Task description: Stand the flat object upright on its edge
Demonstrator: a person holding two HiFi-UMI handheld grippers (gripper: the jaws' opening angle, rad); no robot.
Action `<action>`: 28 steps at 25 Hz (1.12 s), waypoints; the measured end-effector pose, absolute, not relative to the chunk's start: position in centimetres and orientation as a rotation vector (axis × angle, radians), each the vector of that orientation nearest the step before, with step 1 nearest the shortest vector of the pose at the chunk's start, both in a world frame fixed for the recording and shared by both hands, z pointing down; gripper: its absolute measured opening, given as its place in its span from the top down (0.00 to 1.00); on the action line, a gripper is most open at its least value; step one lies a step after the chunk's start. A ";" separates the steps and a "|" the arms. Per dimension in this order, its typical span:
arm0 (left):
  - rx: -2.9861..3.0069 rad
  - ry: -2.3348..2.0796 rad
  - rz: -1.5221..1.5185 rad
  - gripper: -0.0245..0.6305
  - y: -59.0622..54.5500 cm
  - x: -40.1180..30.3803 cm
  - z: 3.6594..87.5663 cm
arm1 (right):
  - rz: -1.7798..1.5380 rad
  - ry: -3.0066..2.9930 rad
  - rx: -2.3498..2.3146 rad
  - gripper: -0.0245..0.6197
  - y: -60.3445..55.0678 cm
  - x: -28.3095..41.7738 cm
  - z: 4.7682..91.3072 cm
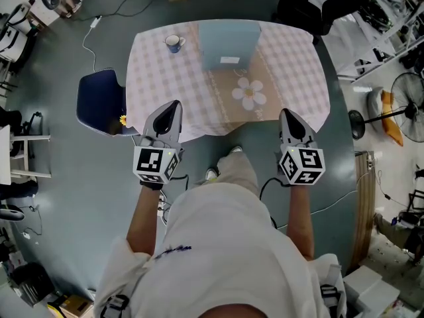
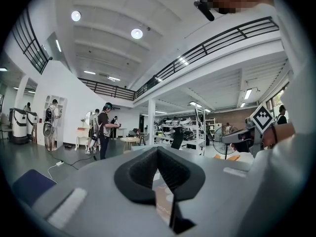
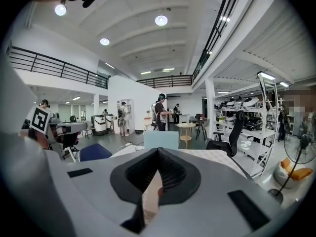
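Observation:
A light blue flat panel (image 1: 228, 42) with a small white label is at the far middle of the checkered table (image 1: 152, 78); in the right gripper view the panel (image 3: 160, 139) seems to rise upright from the cloth. In front of it lies a tan mat with a white daisy (image 1: 249, 93). My left gripper (image 1: 174, 105) hovers at the table's near left edge, shut and empty. My right gripper (image 1: 285, 113) is at the near right edge, also shut with nothing in it. Both are well short of the panel. The closed jaws fill the gripper views (image 2: 158, 150) (image 3: 158, 151).
A blue-and-white mug (image 1: 174, 43) stands at the table's far left. A dark blue chair (image 1: 99, 101) is beside the left edge, a black office chair (image 1: 298, 8) beyond the far right corner, a floor fan (image 1: 407, 114) to the right. People stand in the room behind.

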State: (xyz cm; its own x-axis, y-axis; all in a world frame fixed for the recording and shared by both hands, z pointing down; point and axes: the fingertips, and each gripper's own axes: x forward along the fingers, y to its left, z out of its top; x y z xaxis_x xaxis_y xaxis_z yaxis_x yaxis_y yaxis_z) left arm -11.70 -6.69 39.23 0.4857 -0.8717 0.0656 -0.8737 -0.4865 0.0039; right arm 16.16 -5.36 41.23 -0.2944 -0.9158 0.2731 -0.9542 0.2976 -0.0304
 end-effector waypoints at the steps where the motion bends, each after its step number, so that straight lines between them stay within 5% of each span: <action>1: 2.675 -1.572 0.086 0.96 -6.7 -11.7 39.3 | 0.277 -2.359 1.728 0.96 -5.4 16.2 41.2; 28: 2.667 -1.563 0.093 0.96 -6.4 -12.0 39.9 | 0.245 -2.362 1.700 0.96 -4.9 15.8 41.2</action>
